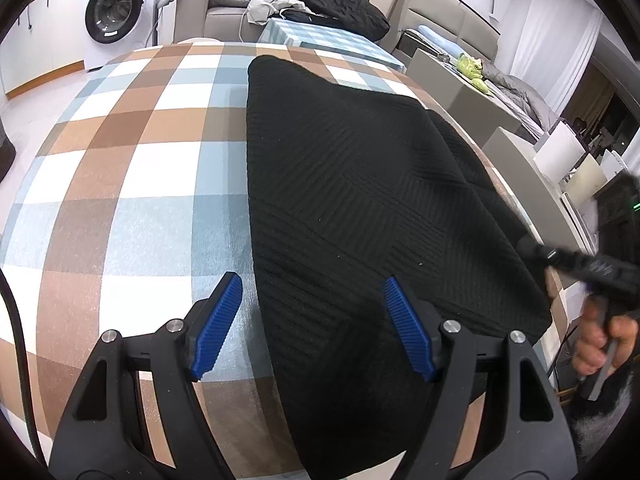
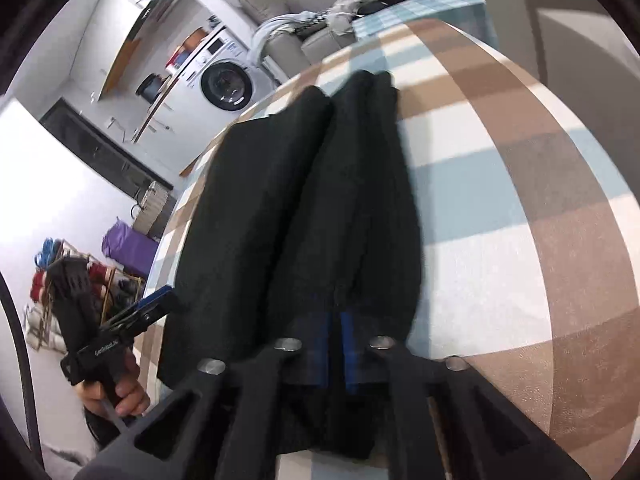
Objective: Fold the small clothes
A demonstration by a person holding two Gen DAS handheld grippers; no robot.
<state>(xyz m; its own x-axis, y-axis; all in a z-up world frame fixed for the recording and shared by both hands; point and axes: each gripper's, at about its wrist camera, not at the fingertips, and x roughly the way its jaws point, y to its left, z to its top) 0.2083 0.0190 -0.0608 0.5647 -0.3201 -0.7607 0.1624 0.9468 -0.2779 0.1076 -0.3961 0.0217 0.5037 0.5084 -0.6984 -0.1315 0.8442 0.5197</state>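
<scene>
A: Left wrist view first: what is my left gripper doing?

B: Mine, you mean. Its 2 blue pads stand wide apart, holding nothing. They hover over the near left edge of the black garment, 1 pad above the checked tablecloth, the other above the knit.

A: And the right one?

B: My right gripper has its jaws together, clamped on a bunched edge of the black garment; the cloth hangs in long folds away from the pads. From the left wrist view the same gripper shows at the garment's right side, at the table's right edge, with my right hand below it.

A: Where is there room?

B: Left of the garment the tablecloth lies bare out to the table's curved edge. The garment's far corner stops short of the far edge.

A: Any writing?

B: A white label on my left gripper's body in the right wrist view, too blurred to read. The washing machine carries stickers, also unreadable.

A: What does only 1 view show?

B: Only the right wrist view shows my left hand and the purple bag on the floor. Only the left wrist view shows the green toy on the grey cabinet.
</scene>
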